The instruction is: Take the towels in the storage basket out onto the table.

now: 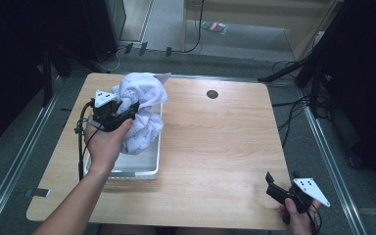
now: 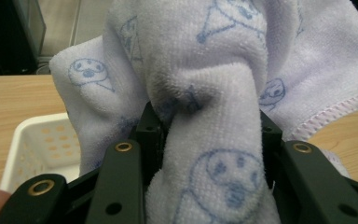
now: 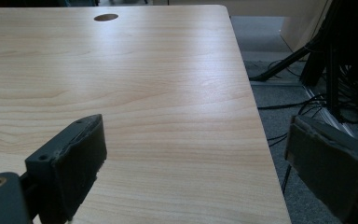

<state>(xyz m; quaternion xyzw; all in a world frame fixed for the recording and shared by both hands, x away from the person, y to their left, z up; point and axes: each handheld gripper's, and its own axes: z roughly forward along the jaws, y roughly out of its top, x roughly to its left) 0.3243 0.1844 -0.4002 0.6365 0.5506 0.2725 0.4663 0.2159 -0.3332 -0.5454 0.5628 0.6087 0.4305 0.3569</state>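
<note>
A pale lilac towel (image 1: 139, 105) printed with small blue faces hangs bunched over a white plastic basket (image 1: 147, 169) on the left of the table. My left gripper (image 1: 127, 113) is shut on a fold of the towel (image 2: 209, 116), which bulges out between its black jaws and drapes over them. The basket's perforated inside (image 2: 42, 140) lies below and to the left of the cloth. My right gripper (image 1: 274, 182) rests low at the table's near right corner, jaws wide open with nothing between the fingers (image 3: 70, 163).
The wooden table (image 1: 215, 142) has a round dark cable hole (image 1: 212, 94) near its far edge. The table's right edge (image 3: 256, 116) runs close beside my right gripper. Cables and stand legs lie on the grey floor beyond.
</note>
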